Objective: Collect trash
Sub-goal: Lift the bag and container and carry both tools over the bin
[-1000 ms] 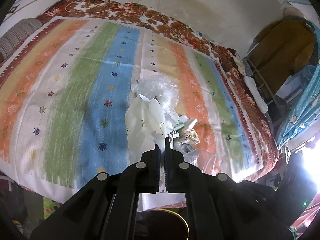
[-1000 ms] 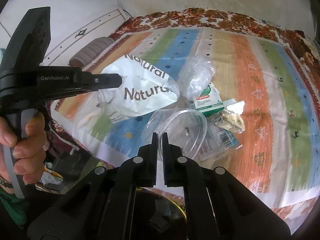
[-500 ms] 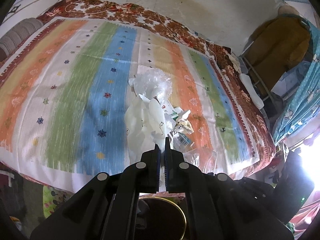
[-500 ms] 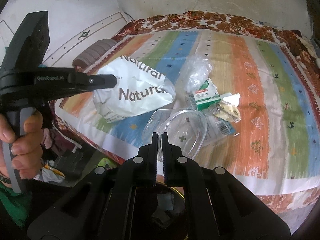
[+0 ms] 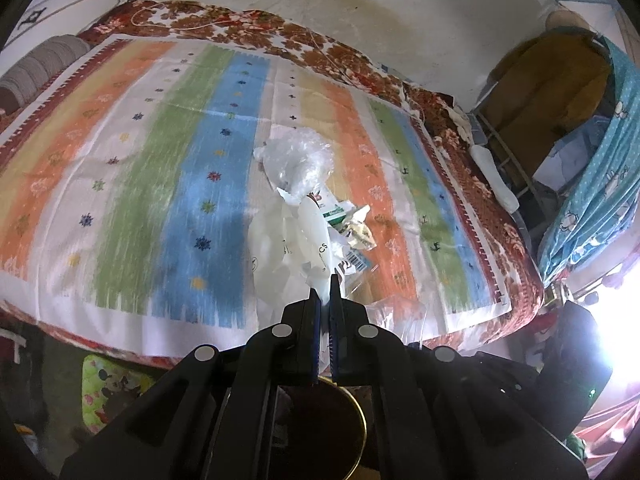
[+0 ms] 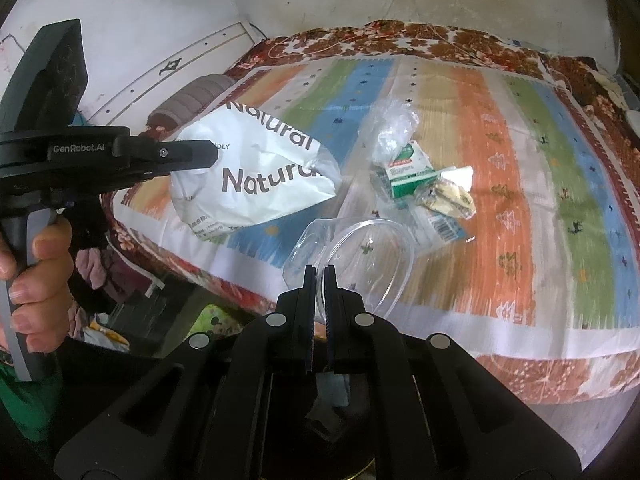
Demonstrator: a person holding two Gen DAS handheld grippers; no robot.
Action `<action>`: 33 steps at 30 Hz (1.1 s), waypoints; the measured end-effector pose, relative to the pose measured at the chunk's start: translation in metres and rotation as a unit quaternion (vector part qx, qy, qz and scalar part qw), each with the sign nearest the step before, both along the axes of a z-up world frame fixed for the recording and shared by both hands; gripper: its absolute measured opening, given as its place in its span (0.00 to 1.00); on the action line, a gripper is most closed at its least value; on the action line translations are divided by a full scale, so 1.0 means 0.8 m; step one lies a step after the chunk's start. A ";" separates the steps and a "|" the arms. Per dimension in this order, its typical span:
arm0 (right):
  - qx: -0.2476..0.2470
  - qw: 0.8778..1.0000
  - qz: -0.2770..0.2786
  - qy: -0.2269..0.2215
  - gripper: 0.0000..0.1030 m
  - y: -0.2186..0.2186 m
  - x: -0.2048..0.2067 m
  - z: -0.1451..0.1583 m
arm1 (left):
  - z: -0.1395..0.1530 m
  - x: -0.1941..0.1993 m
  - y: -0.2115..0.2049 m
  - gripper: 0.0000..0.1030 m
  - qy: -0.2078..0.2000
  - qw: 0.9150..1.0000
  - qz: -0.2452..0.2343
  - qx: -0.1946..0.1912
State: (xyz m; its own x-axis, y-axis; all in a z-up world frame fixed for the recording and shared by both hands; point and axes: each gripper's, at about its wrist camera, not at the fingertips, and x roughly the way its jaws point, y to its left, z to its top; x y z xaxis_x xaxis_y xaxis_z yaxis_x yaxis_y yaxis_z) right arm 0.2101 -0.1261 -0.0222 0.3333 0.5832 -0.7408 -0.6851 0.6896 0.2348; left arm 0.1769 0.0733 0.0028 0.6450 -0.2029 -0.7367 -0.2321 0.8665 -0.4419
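Clearly the coming move turns on how the two held things sit to each other above the striped bedspread (image 6: 500, 184): the white bag printed "Natural" (image 6: 256, 176) hangs from the left gripper (image 5: 325, 292), and the clear plastic container (image 6: 360, 264) hangs from the right gripper (image 6: 319, 280), lower and to the right of the bag as the right wrist view shows it. The left jaws are pressed together on a pinch of the bag's rim, so the bag's long axis runs away from the tips, out over the bedspread's blue stripe. The right jaws are likewise closed, clamped on the thin rim of the container, whose round mouth opens out beyond the tips, over the near edge of the bedspread. I cannot tell whether the bag's mouth is open wide enough to take the container, since its opening faces away in both views. The rest of the trash lies on the bedspread beyond the container: a crumpled clear wrapper (image 6: 394, 128), a green and white carton (image 6: 408, 176), a small yellowish packet (image 6: 448, 198) and a barcode label (image 6: 446, 228), all bunched near the middle stripes. The right gripper is the nearer to that cluster; the left, with a person's hand (image 6: 32, 276) on its grip, is on the bag side. My guess is the container goes into the bag next.
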 end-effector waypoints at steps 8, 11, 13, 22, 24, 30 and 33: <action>-0.003 1.000 -0.002 -0.001 0.03 -0.013 -0.025 -0.009 | -0.005 -0.022 -0.009 0.02 0.003 1.000 -0.003 -0.006; -0.002 1.000 -0.001 -0.001 0.03 -0.017 -0.034 -0.011 | -0.008 -0.030 -0.015 0.02 0.004 1.000 -0.006 -0.005; -0.003 1.000 -0.001 0.001 0.03 -0.020 -0.039 -0.013 | -0.011 -0.035 -0.021 0.02 0.006 1.000 -0.008 -0.001; -0.011 1.000 -0.001 0.014 0.03 -0.027 -0.059 -0.028 | -0.021 -0.055 -0.038 0.02 0.014 1.000 -0.003 0.006; -0.020 1.000 -0.002 0.017 0.03 -0.028 -0.063 -0.034 | -0.025 -0.060 -0.041 0.02 0.018 1.000 -0.002 0.008; -0.037 0.999 -0.005 0.024 0.03 -0.029 -0.077 -0.051 | -0.045 -0.068 -0.053 0.02 0.046 0.999 -0.005 0.012; -0.046 0.998 -0.006 0.029 0.04 -0.030 -0.083 -0.060 | -0.054 -0.073 -0.058 0.02 0.057 0.998 -0.005 0.013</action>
State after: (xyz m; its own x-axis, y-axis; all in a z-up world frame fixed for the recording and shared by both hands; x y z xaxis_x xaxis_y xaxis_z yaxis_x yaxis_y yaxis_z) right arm 0.1434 -0.1501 -0.0702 0.2957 0.5072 -0.8095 -0.6633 0.7189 0.2082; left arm 0.1185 0.0269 -0.0403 0.5542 -0.1883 -0.8108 -0.2713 0.8800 -0.3898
